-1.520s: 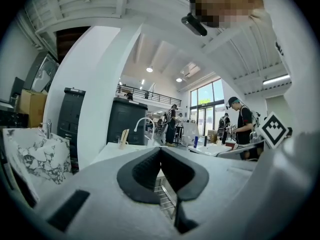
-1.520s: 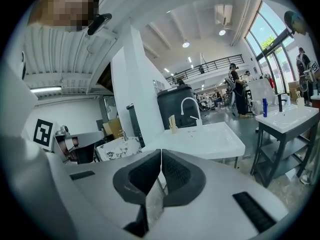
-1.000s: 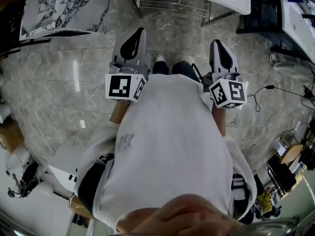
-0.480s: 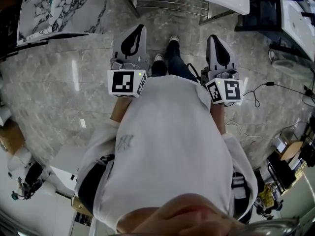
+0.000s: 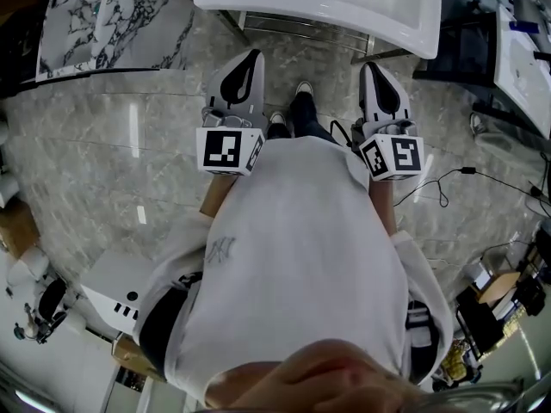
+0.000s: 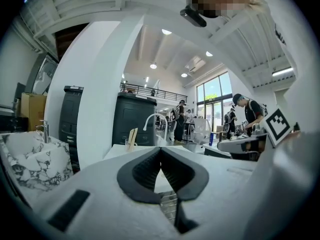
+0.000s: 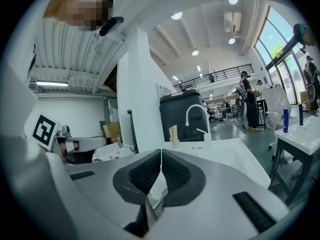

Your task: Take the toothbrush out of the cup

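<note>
While both grippers point toward twelve o'clock over the grey stone floor [image 5: 103,162], neither has anything in it: the left gripper [image 5: 247,57] has its dark ribbed pads pressed together at the tips, and the left gripper view [image 6: 160,149] shows only a thin wedge of light behind them. The right gripper [image 5: 375,65] is closed the same way, its pads meeting along a thin line in the right gripper view [image 7: 161,152]. A white basin [image 5: 379,11] sits at twelve o'clock of the person in the white shirt [image 5: 301,248], ahead of both grippers. On the basin's far edge stands the cup [image 6: 130,145], with the pale wooden toothbrush [image 6: 132,135] upright inside it and leaning slightly. From the left jaw tips it lies at about eleven o'clock, well apart from them; from the right jaw tips the cup [image 7: 174,143] and toothbrush [image 7: 173,132] lie at about one o'clock, just at nine o'clock of the curved white faucet [image 7: 194,115]. A marbled slab [image 5: 103,15] lies at ten o'clock of the left gripper.
</note>
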A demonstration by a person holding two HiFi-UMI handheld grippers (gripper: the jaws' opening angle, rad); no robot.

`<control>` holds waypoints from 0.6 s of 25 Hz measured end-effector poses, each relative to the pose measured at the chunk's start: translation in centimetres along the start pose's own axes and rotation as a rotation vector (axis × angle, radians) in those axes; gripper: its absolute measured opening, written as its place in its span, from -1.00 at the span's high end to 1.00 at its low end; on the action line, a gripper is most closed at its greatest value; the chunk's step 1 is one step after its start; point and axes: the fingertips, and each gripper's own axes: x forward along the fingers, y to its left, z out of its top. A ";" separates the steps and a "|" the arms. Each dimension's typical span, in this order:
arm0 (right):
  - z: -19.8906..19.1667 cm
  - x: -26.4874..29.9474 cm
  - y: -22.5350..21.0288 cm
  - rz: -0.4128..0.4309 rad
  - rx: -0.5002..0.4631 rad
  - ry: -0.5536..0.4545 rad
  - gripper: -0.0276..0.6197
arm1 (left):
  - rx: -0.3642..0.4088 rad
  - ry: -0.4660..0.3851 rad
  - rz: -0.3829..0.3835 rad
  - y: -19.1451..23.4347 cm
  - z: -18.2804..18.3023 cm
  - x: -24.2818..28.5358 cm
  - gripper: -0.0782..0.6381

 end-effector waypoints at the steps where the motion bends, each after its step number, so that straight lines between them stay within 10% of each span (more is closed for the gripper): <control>1: 0.2 0.7 -0.5 0.006 0.001 0.003 0.87 | -0.003 -0.002 0.007 0.2 0.1 0.7 0.74; 15: 1.7 7.4 -5.8 0.070 0.027 0.014 0.87 | -0.006 -0.007 0.038 0.9 0.9 8.5 0.74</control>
